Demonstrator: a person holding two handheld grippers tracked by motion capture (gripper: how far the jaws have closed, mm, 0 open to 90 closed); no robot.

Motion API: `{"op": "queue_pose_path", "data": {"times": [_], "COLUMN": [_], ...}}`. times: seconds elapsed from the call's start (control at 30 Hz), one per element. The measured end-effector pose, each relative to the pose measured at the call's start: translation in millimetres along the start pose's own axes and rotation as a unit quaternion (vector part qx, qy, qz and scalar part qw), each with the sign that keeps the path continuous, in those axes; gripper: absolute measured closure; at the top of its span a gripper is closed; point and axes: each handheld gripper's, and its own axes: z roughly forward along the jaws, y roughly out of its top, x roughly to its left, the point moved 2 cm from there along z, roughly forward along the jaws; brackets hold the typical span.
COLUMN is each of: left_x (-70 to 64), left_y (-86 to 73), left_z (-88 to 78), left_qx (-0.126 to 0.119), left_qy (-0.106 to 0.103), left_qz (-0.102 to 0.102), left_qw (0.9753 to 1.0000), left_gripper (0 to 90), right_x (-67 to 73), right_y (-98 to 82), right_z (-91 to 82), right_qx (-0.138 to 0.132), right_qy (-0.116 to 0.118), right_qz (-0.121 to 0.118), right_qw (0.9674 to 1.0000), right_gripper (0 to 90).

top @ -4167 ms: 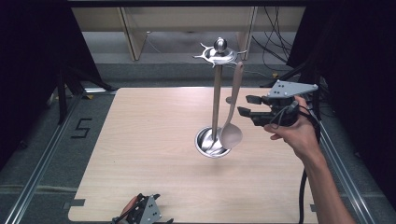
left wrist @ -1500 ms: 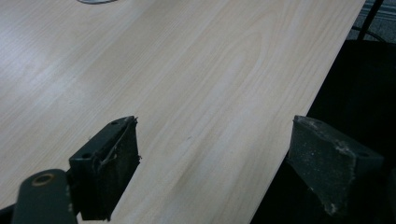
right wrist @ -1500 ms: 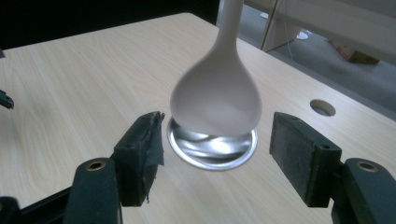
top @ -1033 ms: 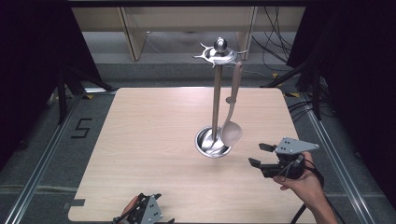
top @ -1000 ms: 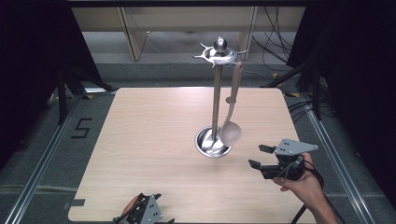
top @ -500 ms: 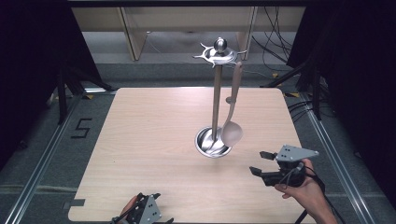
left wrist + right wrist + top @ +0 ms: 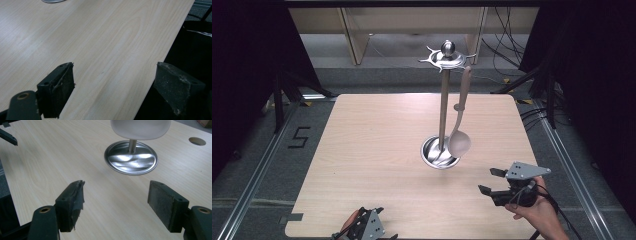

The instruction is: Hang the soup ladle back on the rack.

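Nearest the camera, at the table's point(image 7: 377, 150) front edge, the left gripper point(image 7: 364, 231) sits low with the person's left hand point(image 7: 351, 223) tucked behind it. The left gripper view has its jaws spread wide with nothing in them, one over the wood and the other hanging past the table edge.

A bit further in on the right, the right hand point(image 7: 539, 212) comes up from the bottom corner and holds the right gripper point(image 7: 492, 181) roughly level just above the tabletop, jaws pointing left toward the middle. Those jaws have just been opening and stand wide, nothing between them.

Past that is the metal stand point(image 7: 443, 100) with its round base point(image 7: 131, 157) on the table, well apart from both grippers. The ladle point(image 7: 459, 135) hangs from the stand's top hook, bowl down, just beside the pole and over the base.
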Motion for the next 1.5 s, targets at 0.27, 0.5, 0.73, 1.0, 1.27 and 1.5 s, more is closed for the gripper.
{"op": "queue_pose_path", "data": {"times": [0.27,0.5,0.73,1.0,1.27,1.5], "left_x": [-1.2,-0.8,-1.5,-1.5,-1.5,-0.9], "left_y": [0.3,0.3,0.4,0.6,0.5,0.6], "left_z": [0.5,0.0,0.5,0.4,0.4,0.1], "left_qx": [0.000,0.001,-0.001,-0.001,-0.001,0.000], "left_qy": [-0.001,0.000,-0.003,-0.002,-0.002,0.003], "left_qz": [0.001,0.003,0.000,0.000,0.000,0.005], "left_qw": [1.0000,1.0000,1.0000,1.0000,1.0000,1.0000], "left_gripper": [15.5,15.5,15.5,15.5,15.5,15.5], "right_x": [7.7,13.5,14.3,12.4,13.0,19.5], "right_y": [-9.6,-15.5,-23.2,-31.3,-38.4,-50.2], "right_z": [3.8,7.5,7.9,7.3,4.5,4.1], "right_qx": [0.012,0.017,0.022,0.025,0.024,0.025], "right_qy": [0.015,0.023,0.018,0.010,0.008,-0.003], "right_qz": [0.020,0.002,0.015,0.027,0.035,0.052], "right_qw": [0.9996,0.9996,0.9995,0.9993,0.9991,0.9983], "right_gripper": [27.2,26.5,26.3,25.9,25.0,22.3]}}
